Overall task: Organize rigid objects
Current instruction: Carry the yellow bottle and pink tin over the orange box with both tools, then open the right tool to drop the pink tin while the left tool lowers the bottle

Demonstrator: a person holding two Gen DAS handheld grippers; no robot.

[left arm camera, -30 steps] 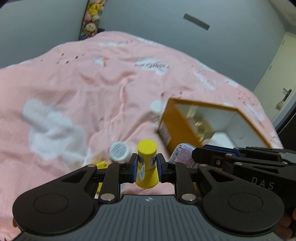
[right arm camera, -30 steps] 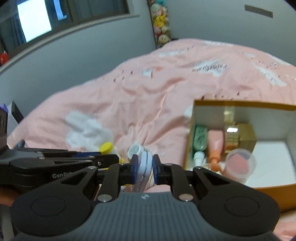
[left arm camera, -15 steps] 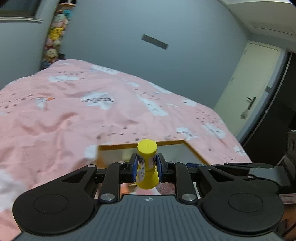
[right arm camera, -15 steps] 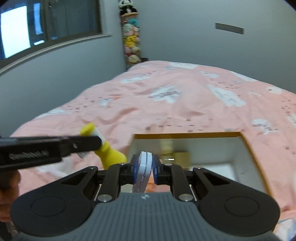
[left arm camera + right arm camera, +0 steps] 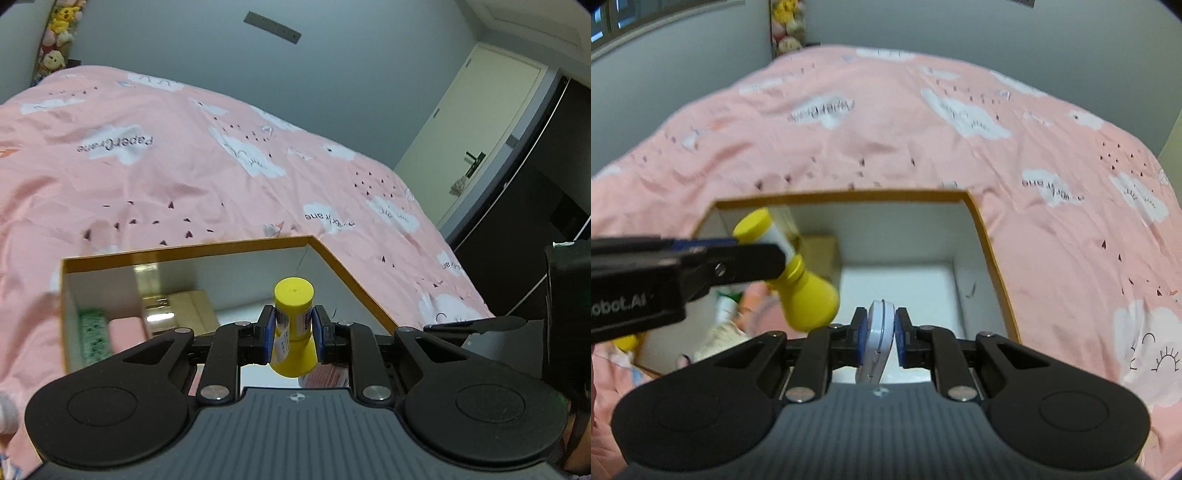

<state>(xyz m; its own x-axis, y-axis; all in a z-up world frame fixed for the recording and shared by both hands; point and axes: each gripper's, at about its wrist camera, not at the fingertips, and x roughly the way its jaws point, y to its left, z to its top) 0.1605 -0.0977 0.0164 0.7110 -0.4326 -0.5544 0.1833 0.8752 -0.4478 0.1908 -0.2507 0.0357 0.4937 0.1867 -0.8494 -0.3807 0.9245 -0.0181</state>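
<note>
An open box with an orange rim (image 5: 184, 252) and white inside lies on the pink bed; it also shows in the right wrist view (image 5: 982, 225). My left gripper (image 5: 294, 332) is shut on a yellow bottle (image 5: 294, 306) and holds it above the box. The bottle (image 5: 807, 295) and the left gripper's arm also show at the left of the right wrist view. My right gripper (image 5: 880, 328) is shut on a flat white round case (image 5: 880, 325), held on edge above the box's bare white floor.
The box's left side holds a green item (image 5: 90, 332), a pink item (image 5: 123, 332) and a gold-brown carton (image 5: 181, 310). A pink duvet with white clouds (image 5: 184, 166) covers the bed. A door (image 5: 491, 122) and a dark wardrobe stand at the right.
Both grippers have moved forward over the box with their objects still held. The box is nearer and its inside shows more fully. The yellow bottle now hangs above the box's left half.
</note>
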